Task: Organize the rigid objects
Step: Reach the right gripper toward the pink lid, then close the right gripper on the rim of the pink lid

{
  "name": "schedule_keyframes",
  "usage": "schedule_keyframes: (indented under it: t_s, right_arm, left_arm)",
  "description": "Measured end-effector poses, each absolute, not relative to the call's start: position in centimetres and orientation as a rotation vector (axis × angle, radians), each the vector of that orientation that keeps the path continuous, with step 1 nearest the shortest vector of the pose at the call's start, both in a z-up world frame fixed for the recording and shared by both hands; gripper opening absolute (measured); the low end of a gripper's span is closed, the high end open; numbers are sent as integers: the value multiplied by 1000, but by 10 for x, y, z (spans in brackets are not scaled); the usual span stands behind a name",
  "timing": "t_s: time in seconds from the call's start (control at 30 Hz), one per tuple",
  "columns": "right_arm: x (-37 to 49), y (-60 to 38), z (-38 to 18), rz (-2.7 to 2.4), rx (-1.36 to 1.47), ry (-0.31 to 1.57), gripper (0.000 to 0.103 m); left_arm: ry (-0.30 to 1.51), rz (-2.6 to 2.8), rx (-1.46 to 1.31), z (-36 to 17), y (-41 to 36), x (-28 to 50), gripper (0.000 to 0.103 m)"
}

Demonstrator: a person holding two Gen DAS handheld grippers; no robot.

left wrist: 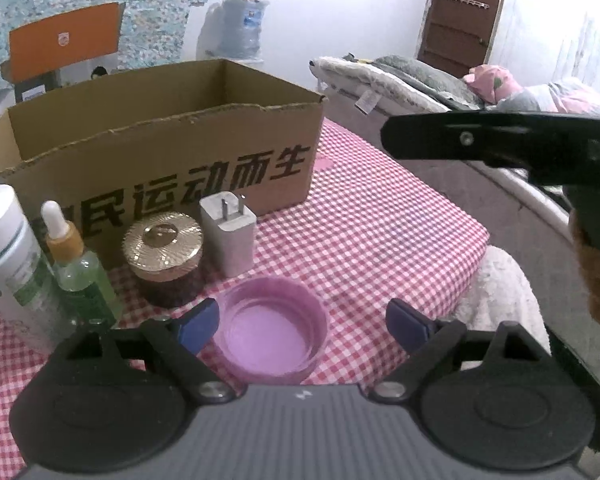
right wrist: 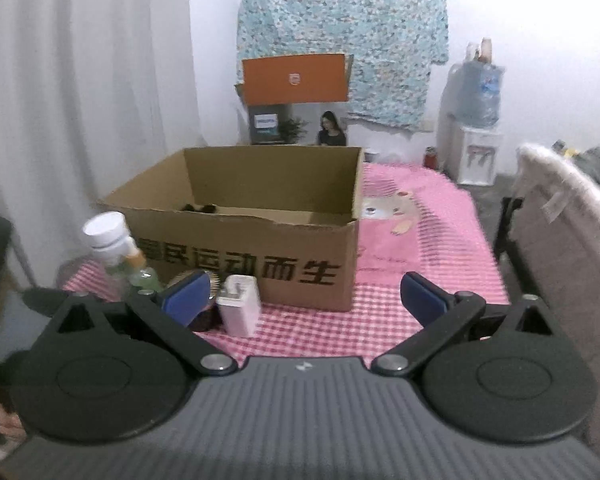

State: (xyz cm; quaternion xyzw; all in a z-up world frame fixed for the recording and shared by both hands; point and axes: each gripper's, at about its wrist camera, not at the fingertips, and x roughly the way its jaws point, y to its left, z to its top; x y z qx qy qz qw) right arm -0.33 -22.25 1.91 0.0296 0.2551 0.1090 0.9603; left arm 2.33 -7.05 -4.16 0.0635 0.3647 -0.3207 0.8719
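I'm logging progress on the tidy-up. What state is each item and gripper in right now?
cardboard box: open-topped, upright.
pink lid: lying rim up, between open jaws.
dropper bottle: capped, upright.
gold-lidded jar: closed.
white charger: standing, prongs up.
left gripper: open.
right gripper: open, empty.

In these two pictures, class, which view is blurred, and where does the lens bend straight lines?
Right wrist view: smeared, worst on the white bottle and the checked cloth. Left wrist view: sharp, print on the cardboard box readable; the fisheye bows its rim, and dark corners frame the picture.
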Motion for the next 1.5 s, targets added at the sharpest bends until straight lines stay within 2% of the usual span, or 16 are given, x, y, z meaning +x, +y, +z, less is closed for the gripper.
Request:
schedule_keyframes:
  t_s: [0.07,0.2,0.37,0.53,0.7,0.9,0.97,1.03,1.1,1.2,1.33,1.37,1.5]
  right_arm:
    - [-3,-221,13,255,74,542,102]
    - [18,-214,-12,207,90,711,102]
    - [28,-207,-28,257,138,762,99]
    - [36,-192,-39,340,131,815,88]
    - [46,-184,-51,380,129,877,54]
    - [57,-184,-58,418,149,928,45]
    - [58,-183,-59,422,149,932,42]
    - [60,-183,-60,422,143,934,36]
    - [61,-183,-60,423,144,937,28]
    - [60,-182,-61,420,136,937,21]
    - [58,-180,-61,429,127,940,17]
    - [58,-179,-60,426,127,937,17]
    - [57,-180,-58,407,122,921,17]
  left_arm:
    - [767,-670,142,-45,-73,26,91]
    - [752,-641,198,-49,-80,26,91]
    - [753,-601,273,-55,-86,22,91]
    - [791,-568,295,-64,-86,26,91]
    - [813,-553,316,-70,-89,29,90]
    - [830,-553,293,-70,-89,36,89]
    - [830,-548,291,-69,-89,37,85]
    - [830,-540,282,-68,-89,38,82]
    - [834,-535,280,-68,-91,41,82]
    - [831,-527,279,-68,-91,40,82]
    - [836,-530,280,-66,-92,39,80]
    - [835,-528,283,-66,-93,39,74]
    - [838,-527,281,-62,-95,38,75]
